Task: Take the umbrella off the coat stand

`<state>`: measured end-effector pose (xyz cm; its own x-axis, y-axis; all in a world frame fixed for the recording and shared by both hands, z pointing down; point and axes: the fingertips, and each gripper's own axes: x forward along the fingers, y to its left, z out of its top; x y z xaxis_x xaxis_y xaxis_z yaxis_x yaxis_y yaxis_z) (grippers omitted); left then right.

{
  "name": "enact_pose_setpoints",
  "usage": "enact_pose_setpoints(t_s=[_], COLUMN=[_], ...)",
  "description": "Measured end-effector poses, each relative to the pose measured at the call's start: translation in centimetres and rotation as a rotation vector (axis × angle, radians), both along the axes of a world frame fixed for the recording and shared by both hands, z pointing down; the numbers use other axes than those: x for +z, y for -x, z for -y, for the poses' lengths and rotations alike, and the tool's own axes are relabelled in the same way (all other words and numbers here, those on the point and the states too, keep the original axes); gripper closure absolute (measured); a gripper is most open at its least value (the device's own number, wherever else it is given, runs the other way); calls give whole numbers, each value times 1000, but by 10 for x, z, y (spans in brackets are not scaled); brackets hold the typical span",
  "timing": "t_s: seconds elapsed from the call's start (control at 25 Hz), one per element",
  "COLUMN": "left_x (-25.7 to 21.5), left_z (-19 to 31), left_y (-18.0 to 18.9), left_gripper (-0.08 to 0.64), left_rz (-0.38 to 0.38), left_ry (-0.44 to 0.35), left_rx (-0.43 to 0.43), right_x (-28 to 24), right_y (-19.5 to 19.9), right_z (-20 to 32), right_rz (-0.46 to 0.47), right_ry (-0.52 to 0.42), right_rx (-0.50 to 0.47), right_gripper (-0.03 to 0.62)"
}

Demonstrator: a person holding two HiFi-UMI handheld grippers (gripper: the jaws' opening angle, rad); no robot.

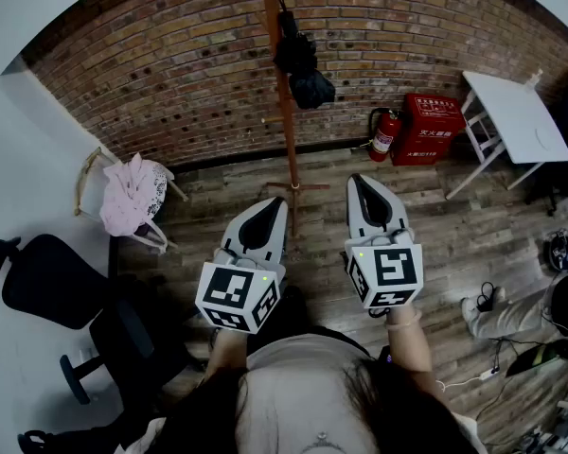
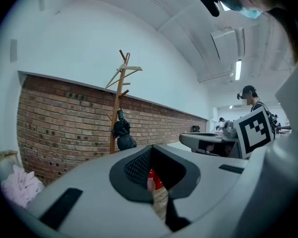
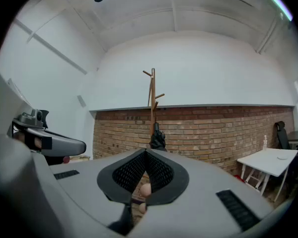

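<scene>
While the umbrella (image 1: 303, 72) hangs on the coat stand (image 1: 286, 135), the left gripper (image 1: 276, 206) and right gripper (image 1: 360, 183) sit well apart from it. Both are closed and empty.

Ahead: wooden floor (image 1: 218, 183) lay open up to coat stand (image 1: 286, 130) | left: chair (image 1: 133, 192) stood near | right: fire extinguisher (image 1: 384, 135), red box (image 1: 428, 128), white surface (image 1: 511, 116) crowded the wall.

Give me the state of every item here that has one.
umbrella: folded, hanging on the coat stand
coat stand: upright
left gripper: shut, empty
right gripper: shut, empty
fire extinguisher: upright by the wall
</scene>
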<state>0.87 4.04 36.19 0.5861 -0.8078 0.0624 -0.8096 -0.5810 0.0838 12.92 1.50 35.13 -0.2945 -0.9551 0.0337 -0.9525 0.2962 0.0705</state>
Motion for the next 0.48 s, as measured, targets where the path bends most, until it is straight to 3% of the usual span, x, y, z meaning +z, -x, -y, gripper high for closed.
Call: enact_pose_setpoints(t_s=[0.48], left_x=[9], left_z=[54], left_y=[24], left_gripper=[551], left_rz=[-9], left_ry=[-2], left_rx=[35], right_x=[4], right_y=[28], right_z=[48], right_rz=[38], right_ry=[-14], right_rx=[-1], right_gripper=[557])
